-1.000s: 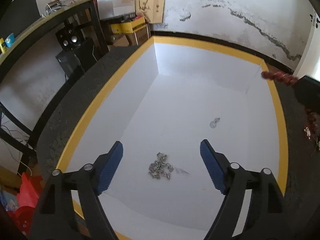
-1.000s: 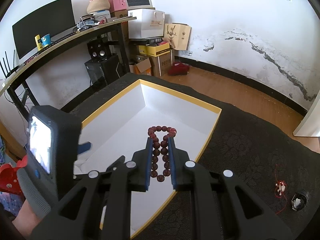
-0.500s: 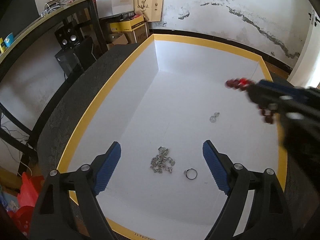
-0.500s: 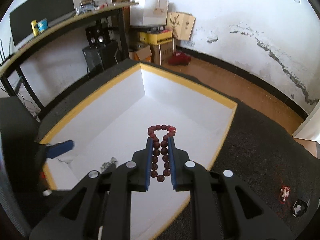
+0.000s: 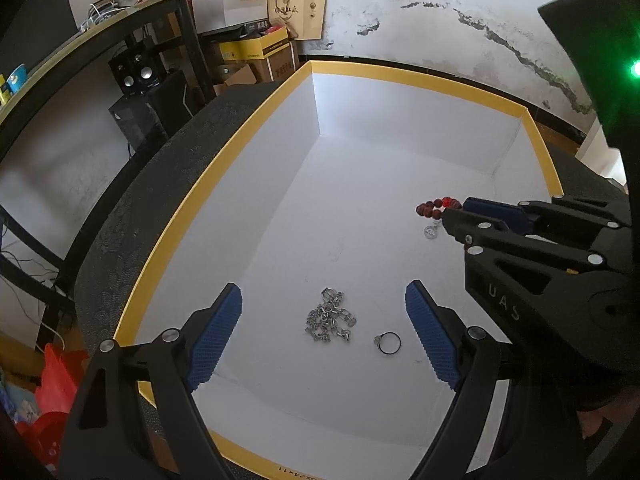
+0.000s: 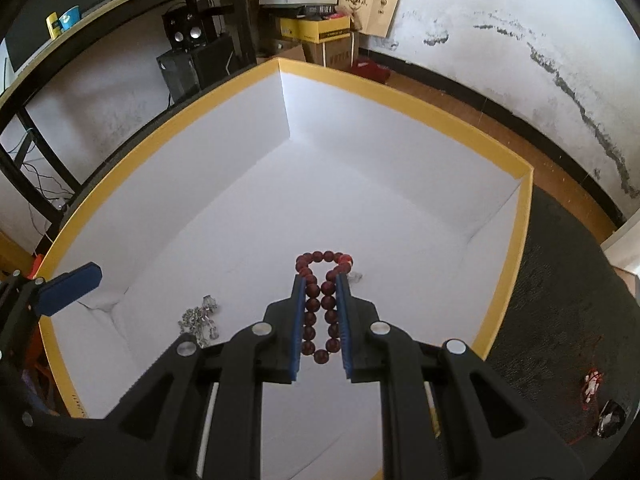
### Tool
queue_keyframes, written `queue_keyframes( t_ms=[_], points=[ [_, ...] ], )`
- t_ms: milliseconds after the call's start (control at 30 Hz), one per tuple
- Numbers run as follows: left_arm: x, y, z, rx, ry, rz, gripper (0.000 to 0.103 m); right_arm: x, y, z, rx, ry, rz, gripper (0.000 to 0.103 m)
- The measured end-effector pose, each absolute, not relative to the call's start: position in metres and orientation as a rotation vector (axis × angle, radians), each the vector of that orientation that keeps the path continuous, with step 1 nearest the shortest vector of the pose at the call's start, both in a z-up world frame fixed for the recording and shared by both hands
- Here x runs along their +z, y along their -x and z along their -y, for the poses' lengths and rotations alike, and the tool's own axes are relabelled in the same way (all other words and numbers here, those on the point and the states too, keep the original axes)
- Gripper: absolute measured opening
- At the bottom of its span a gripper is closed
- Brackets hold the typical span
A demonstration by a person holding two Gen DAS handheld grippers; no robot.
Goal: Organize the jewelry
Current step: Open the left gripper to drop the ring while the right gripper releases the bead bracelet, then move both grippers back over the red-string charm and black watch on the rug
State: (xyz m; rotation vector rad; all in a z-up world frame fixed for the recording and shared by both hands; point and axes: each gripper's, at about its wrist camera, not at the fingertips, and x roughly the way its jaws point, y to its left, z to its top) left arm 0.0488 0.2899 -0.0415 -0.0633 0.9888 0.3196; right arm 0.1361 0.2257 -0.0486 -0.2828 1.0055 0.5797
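Observation:
A white box with a yellow rim [image 5: 208, 196] [image 6: 400, 98] lies on a dark cloth. My right gripper [image 6: 321, 292] is shut on a red bead bracelet [image 6: 324, 258] and holds it inside the box; it shows in the left wrist view [image 5: 454, 210] with the beads [image 5: 432, 206] sticking out. My left gripper [image 5: 324, 316] is open and empty above the box's near end. A silver chain [image 5: 330, 316] [image 6: 200, 318] lies between its fingers. A dark ring [image 5: 388, 343] and a small silver piece [image 5: 430, 233] [image 6: 355, 277] lie on the box floor.
On the dark cloth right of the box lie a red-string item [image 6: 591, 384] and a small dark object [image 6: 610, 422]. A black shelf [image 5: 120, 36], speakers [image 5: 136, 72] and cardboard boxes [image 5: 256, 50] stand behind, by a stained white wall.
My right gripper has moved left and down into the box with the bracelet, closer to the box floor. My left gripper has stayed open, shifting slightly over the chain.

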Motion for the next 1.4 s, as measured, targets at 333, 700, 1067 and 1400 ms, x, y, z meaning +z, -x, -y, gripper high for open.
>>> queue_keyframes(
  t_ms=[333,700,1067,1400],
  points=[
    [-0.04,-0.046,-0.288,0.319,0.069,-0.986,0.082,-0.046,-0.141,-0.231,0.576,0.271,-1.006,0.024],
    [-0.033,-0.045,-0.286,0.316,0.082,-0.968,0.082,-0.019,-0.133,-0.219,0.591,0.215,-0.899,0.09],
    [-0.01,-0.047,-0.253,0.285,0.055,-0.905,0.092,0.019,-0.105,-0.157,0.518,0.176,-0.823,0.09],
    [0.006,-0.052,-0.157,0.144,-0.042,-0.851,0.095,0.049,-0.076,-0.019,0.331,0.082,-0.786,0.091]
  ],
)
